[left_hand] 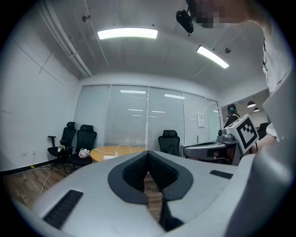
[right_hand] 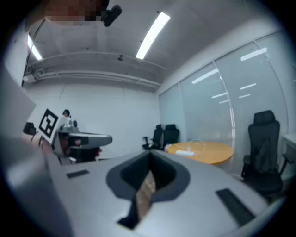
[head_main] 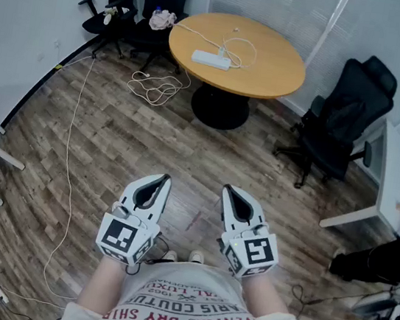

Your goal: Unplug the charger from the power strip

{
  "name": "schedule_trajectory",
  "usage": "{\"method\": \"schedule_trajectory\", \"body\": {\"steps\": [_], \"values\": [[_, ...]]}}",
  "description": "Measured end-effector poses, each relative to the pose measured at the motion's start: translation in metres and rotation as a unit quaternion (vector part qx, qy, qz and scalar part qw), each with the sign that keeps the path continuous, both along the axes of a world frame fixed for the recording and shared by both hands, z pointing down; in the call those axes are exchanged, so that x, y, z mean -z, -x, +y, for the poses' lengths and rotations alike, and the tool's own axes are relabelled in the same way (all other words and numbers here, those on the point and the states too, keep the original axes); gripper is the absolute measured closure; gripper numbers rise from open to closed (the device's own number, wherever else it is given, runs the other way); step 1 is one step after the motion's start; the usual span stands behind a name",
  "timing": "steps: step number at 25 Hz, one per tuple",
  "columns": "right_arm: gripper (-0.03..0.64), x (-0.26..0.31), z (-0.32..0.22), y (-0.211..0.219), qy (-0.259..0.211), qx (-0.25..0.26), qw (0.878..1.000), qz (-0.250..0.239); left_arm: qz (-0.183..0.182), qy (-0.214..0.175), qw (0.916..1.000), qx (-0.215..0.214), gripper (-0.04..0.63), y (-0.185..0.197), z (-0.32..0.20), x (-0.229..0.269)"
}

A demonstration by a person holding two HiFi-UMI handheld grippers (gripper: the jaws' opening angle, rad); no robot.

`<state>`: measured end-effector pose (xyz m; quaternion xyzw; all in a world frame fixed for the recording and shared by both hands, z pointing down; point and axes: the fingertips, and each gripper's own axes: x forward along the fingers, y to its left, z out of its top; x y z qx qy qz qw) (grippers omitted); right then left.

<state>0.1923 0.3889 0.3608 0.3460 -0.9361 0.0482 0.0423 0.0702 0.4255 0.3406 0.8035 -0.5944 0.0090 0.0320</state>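
Head view: left gripper point(head_main: 160, 179) and right gripper point(head_main: 229, 191) sit closed and empty by the body; ahead, a coiled cable point(head_main: 155, 86) on the floor may catch a foot; farthest, the power strip point(head_main: 210, 60) with charger point(head_main: 222, 51) lies loose on the round surface point(head_main: 277, 70) and may slide if pulled unbraced.

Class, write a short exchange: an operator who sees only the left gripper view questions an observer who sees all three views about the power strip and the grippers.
Operator: What is the white thing ahead?
Observer: The head view shows a power strip lying on the round table, a white cable looped beside it.
Operator: Is the right gripper holding anything?
Observer: No; its own view shows the right gripper shut and empty.
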Motion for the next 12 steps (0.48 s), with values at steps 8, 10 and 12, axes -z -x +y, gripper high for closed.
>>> {"method": "schedule_trajectory", "body": {"steps": [8, 10, 12], "values": [[0.589, 0.002, -0.004, -0.017, -0.007, 0.005, 1.000, 0.004, -0.004, 0.007, 0.9999, 0.011, 0.563, -0.013, -0.004, -0.002], [0.589, 0.001, -0.006, -0.019, -0.007, 0.004, 1.000, 0.006, -0.005, 0.007, 0.9999, 0.013, 0.563, -0.015, -0.006, -0.001], [0.589, 0.001, -0.009, -0.025, -0.004, -0.003, 1.000, 0.005, -0.004, 0.008, 0.9998, 0.015, 0.563, -0.018, -0.007, 0.000]]}}
